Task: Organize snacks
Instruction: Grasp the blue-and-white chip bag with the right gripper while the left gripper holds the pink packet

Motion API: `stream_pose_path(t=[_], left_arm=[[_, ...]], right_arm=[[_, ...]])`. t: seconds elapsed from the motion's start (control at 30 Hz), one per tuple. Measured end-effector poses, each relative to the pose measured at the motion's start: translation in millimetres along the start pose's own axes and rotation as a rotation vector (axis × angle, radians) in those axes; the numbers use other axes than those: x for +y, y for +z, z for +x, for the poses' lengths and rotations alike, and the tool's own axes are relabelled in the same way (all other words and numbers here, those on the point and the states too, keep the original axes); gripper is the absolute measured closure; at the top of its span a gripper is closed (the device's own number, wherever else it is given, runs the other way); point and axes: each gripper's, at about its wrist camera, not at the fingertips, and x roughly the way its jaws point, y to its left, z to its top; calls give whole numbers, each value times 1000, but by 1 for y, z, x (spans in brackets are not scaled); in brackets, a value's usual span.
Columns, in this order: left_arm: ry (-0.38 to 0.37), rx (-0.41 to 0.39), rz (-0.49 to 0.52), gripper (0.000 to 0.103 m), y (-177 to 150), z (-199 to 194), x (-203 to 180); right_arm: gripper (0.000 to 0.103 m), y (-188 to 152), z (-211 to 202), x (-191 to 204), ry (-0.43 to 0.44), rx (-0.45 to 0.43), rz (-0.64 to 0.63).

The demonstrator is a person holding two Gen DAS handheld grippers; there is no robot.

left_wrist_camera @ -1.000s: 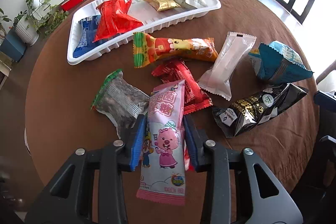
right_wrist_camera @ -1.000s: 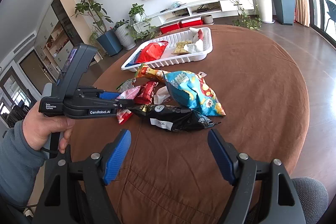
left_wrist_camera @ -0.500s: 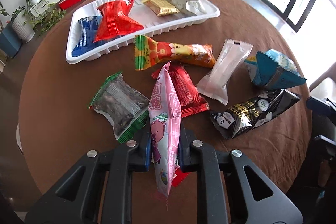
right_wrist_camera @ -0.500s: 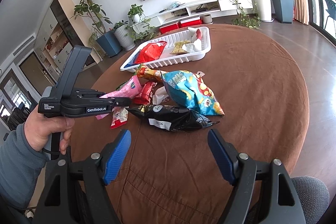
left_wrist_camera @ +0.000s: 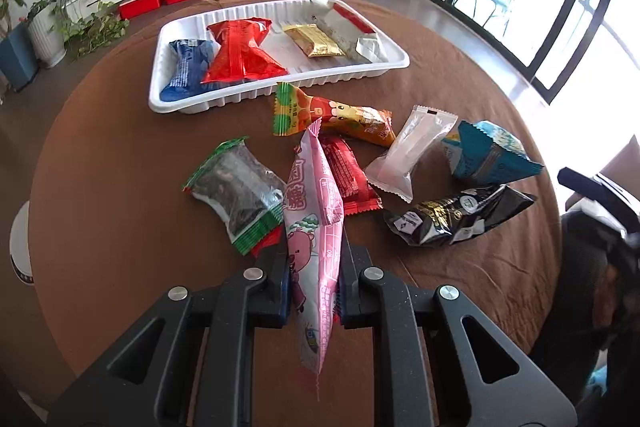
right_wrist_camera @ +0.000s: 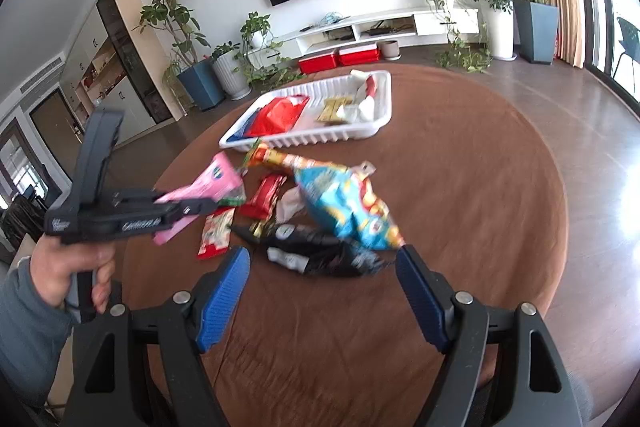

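Note:
My left gripper point(left_wrist_camera: 313, 279) is shut on a pink snack packet point(left_wrist_camera: 316, 223) and holds it on edge above the brown table; it also shows in the right wrist view point(right_wrist_camera: 208, 183). A white tray point(left_wrist_camera: 280, 89) at the far side holds a blue, a red, a gold and a white-red packet. Loose packets lie between: green-edged dark point(left_wrist_camera: 236, 191), red point(left_wrist_camera: 348, 171), orange point(left_wrist_camera: 332, 113), white point(left_wrist_camera: 408, 151), teal point(left_wrist_camera: 488, 155), black point(left_wrist_camera: 452, 215). My right gripper point(right_wrist_camera: 322, 291) is open and empty, above the table near the black packet point(right_wrist_camera: 316, 255).
The round table point(left_wrist_camera: 100, 147) has a brown cloth. A red-and-white packet point(right_wrist_camera: 216, 233) lies under the left gripper. A person's hand point(right_wrist_camera: 68, 271) holds the left gripper. Plants, a TV stand and windows lie beyond the table.
My left gripper closed on the pink packet, turned it on edge and lifted it off the table. The right gripper moved forward toward the black and teal packets, still open.

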Motion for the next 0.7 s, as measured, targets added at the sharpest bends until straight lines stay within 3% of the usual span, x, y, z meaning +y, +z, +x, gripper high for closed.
stream_pose_path(t=[0.17, 0.53, 0.7], left_arm=[[-24, -18, -34, 89, -21, -12, -1], [-59, -53, -99, 89, -48, -28, 5], [-68, -57, -104, 89, -49, -26, 6]], right_arm=[[23, 23, 25, 0, -64, 48, -118], [23, 43, 79, 7, -44, 175, -249], [37, 42, 96, -2, -46, 244, -222]])
